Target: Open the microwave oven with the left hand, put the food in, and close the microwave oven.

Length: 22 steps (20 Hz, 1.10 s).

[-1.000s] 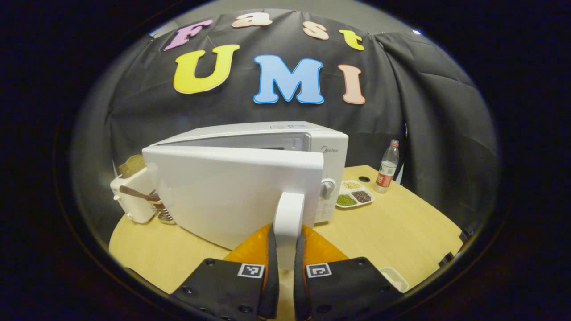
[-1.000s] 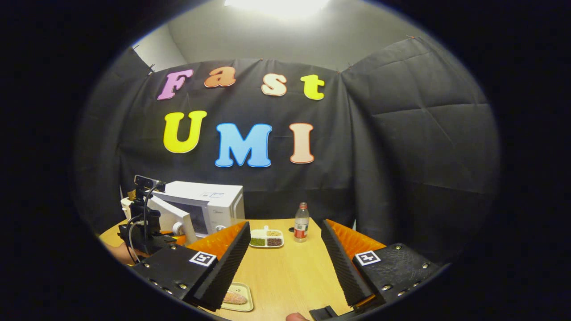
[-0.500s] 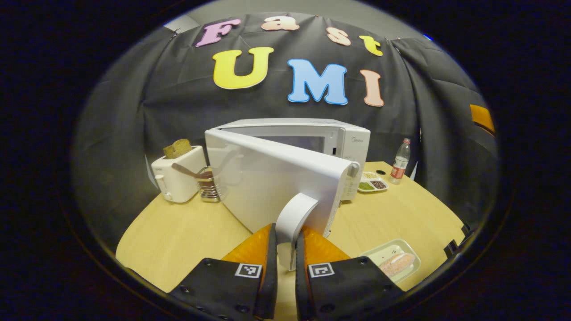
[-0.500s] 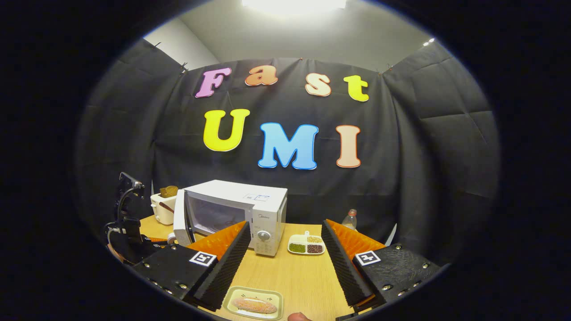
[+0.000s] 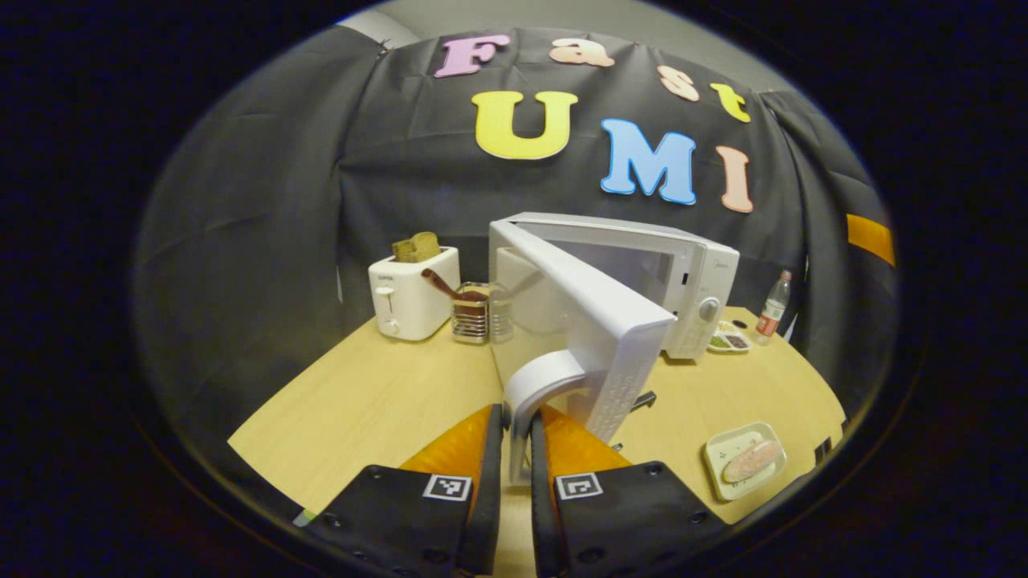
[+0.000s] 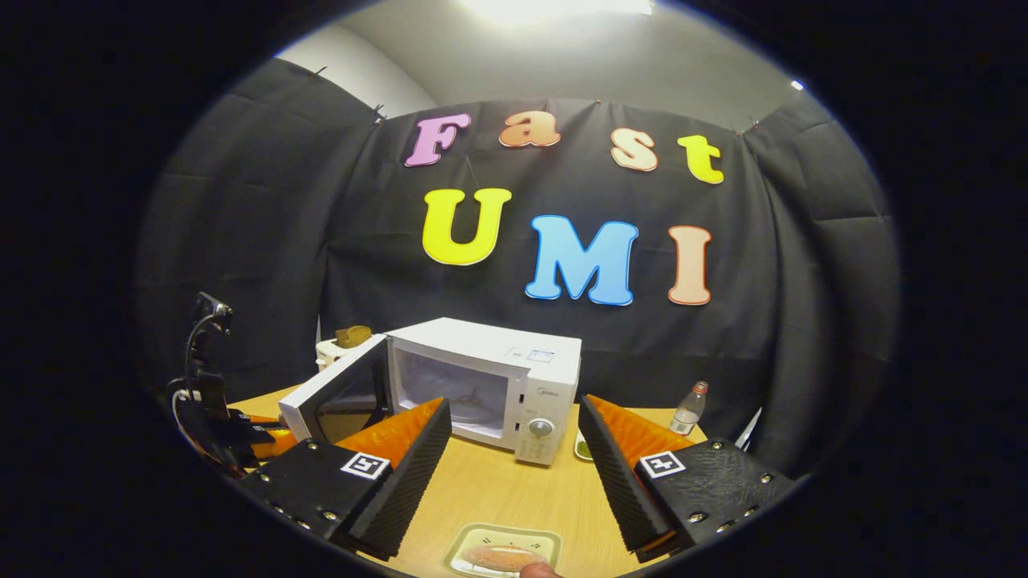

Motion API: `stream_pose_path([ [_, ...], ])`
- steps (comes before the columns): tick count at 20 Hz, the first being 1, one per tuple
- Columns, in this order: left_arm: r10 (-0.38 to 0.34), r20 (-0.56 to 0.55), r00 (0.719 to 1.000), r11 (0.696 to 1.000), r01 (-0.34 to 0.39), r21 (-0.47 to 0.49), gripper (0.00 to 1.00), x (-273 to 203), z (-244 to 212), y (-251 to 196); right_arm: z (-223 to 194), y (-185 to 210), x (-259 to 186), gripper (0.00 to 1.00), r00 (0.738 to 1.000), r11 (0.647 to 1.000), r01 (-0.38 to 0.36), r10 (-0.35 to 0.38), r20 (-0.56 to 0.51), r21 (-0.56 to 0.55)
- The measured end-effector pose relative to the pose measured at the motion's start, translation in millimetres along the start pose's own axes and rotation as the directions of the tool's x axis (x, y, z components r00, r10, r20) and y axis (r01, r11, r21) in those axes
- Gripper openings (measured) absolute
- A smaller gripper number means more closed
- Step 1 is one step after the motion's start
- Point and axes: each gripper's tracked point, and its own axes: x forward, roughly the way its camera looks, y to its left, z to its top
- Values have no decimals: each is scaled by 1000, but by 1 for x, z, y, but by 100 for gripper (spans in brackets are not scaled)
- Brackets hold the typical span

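Left gripper (image 5: 514, 437) pinches the door handle (image 5: 540, 384); microwave (image 6: 490, 385) stands open. Right gripper (image 6: 514, 449) spread above the food (image 6: 502, 556), lower centre, not yet loaded.

Light wood counter (image 5: 377, 401) carries: microwave (image 5: 691, 273) mid-back, toaster (image 5: 409, 301) and wire holder (image 5: 471, 317) to its left, compartment dish (image 5: 729, 340) and bottle (image 5: 774, 297) to its right, food tray (image 5: 745, 460) near front edge.

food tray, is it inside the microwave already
No, the food tray lies on the table in front of the microwave, whose door stands open, held by its handle in the left tool.
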Motion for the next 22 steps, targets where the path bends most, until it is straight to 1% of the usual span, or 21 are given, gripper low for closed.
stream_pose_path([
  [2, 8, -10, 1000, 1000, -8, -15, 23, -5, -8, 14, -1, 15, 6, 98, 999, 999, -36, 36, -3, -19],
  [4, 9, -16, 1000, 1000, -10, -22, 22, -5, -13, 26, -7, 33, 11, 97, 995, 995, -94, 94, -22, -26],
  [5, 12, -15, 1000, 1000, -13, -26, 22, -6, -15, 33, -10, 36, 13, 97, 993, 993, -112, 110, -34, -36],
  [8, 29, -5, 1000, 999, -29, -36, 26, -7, -18, 52, -22, 36, 17, 97, 989, 983, -139, 131, -69, -122],
  [9, 54, -17, 998, 998, -55, -41, 26, -8, -20, 61, -29, 35, 18, 97, 985, 976, -157, 145, -90, -152],
  [10, 86, -22, 996, 995, -87, -54, 29, -11, -21, 72, -38, 36, 21, 98, 980, 967, -184, 166, -114, -177],
  [11, 119, -23, 993, 990, -120, -68, 35, -16, -20, 81, -48, 36, 23, 98, 972, 957, -213, 187, -143, -199],
  [12, 156, -25, 987, 984, -158, -79, 45, -22, -19, 91, -58, 37, 25, 98, 962, 945, -247, 212, -175, -214],
  [13, 189, -29, 982, 977, -191, -91, 49, -30, -20, 98, -69, 36, 27, 97, 948, 934, -283, 237, -213, -220],
  [14, 207, -25, 978, 972, -209, -105, 65, -40, -20, 99, -84, 37, 28, 97, 929, 920, -324, 266, -257, -220],
  [15, 222, -7, 975, 968, -221, -116, 72, -49, -15, 101, -98, 38, 28, 97, 906, 903, -367, 294, -305, -221],
  [16, 240, 15, 971, 964, -237, -117, 87, -61, -13, 104, -114, 39, 26, 97, 880, 886, -408, 317, -354, -220],
  [17, 257, 31, 966, 961, -252, -115, 95, -68, -10, 106, -129, 38, 24, 97, 855, 873, -439, 332, -399, -213],
  [18, 270, 41, 962, 958, -264, -111, 96, -81, -8, 107, -143, 36, 23, 98, 829, 860, -468, 347, -439, -204],
  [19, 280, 51, 959, 956, -273, -106, 92, -88, -5, 107, -158, 36, 21, 98, 800, 846, -497, 361, -479, -193],
  [21, 297, 75, 952, 952, -290, -94, 92, -105, 3, 106, -184, 36, 15, 98, 744, 815, -551, 382, -548, -180],
  [22, 307, 89, 948, 950, -299, -92, 96, -113, 9, 104, -200, 38, 11, 98, 706, 795, -582, 392, -589, -168],
])
